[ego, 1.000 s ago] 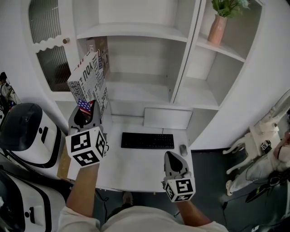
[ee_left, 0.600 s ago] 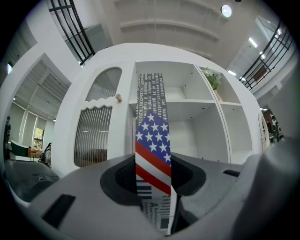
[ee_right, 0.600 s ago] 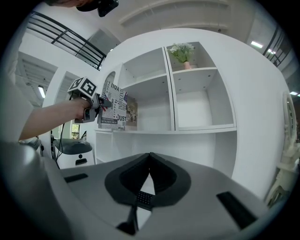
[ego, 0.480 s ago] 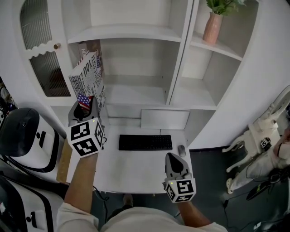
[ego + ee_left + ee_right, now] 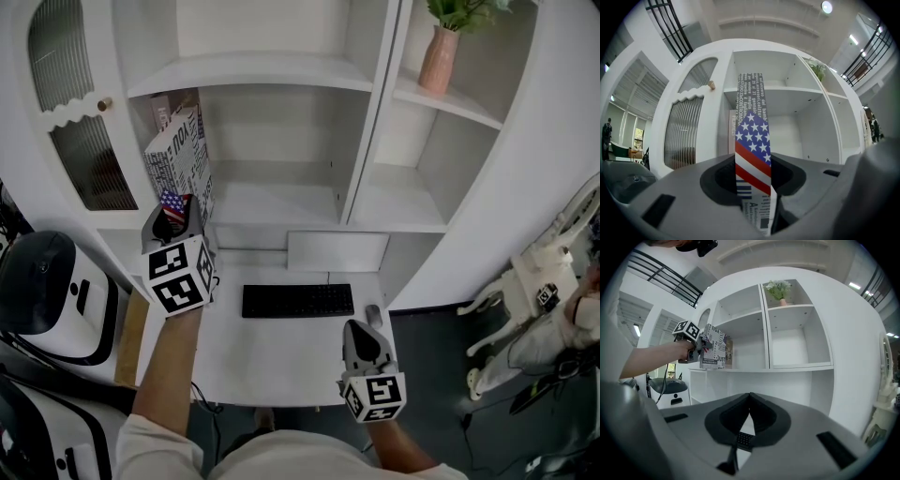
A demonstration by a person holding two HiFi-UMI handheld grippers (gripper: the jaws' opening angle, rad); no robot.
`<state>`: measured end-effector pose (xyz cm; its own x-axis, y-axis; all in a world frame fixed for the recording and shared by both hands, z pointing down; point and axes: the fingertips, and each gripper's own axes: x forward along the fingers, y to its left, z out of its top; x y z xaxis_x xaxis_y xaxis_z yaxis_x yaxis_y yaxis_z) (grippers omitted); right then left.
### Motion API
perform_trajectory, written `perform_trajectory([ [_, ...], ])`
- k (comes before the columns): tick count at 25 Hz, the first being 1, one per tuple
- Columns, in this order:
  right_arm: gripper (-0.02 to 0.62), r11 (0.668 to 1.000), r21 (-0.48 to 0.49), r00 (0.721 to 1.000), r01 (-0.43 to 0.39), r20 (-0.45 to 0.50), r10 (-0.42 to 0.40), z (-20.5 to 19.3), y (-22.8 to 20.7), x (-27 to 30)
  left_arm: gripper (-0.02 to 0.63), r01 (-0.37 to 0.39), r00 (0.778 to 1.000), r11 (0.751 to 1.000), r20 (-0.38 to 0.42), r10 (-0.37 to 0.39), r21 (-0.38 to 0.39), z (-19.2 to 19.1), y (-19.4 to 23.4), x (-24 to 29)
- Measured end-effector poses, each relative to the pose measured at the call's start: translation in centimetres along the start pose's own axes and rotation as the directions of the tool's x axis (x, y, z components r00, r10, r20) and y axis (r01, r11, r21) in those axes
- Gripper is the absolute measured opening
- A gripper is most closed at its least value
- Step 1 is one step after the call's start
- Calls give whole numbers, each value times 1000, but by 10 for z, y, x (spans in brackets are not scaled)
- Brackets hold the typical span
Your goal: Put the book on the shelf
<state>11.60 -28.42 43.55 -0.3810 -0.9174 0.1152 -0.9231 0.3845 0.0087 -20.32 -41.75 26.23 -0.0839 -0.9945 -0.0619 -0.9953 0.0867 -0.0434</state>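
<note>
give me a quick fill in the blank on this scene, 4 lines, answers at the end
1. The gripper clamped on the book is the person's ___ one.
2. In the head view, the mouse lies to the ___ of the keyboard.
3. The pink vase holds a green ___.
4. The right gripper, jaws together over the desk, holds ___.

Missing words: left; right; plant; nothing
</note>
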Motion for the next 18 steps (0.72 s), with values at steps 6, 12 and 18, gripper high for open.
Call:
perform_trajectory([
  [6,3,1000,4,1000,30,-5,-29,-1,-7,6,152,-6,1000,1000,6,6,-9,-2,3,22],
  [12,3,998,4,998,67,-14,-66,-2,-15,7,152,-3,1000,1000,10,3,-10,-3,2,45],
  [18,3,995,8,995,102,-23,-102,-3,-24,9,152,0,1000,1000,3,0,-25,-5,2,67],
])
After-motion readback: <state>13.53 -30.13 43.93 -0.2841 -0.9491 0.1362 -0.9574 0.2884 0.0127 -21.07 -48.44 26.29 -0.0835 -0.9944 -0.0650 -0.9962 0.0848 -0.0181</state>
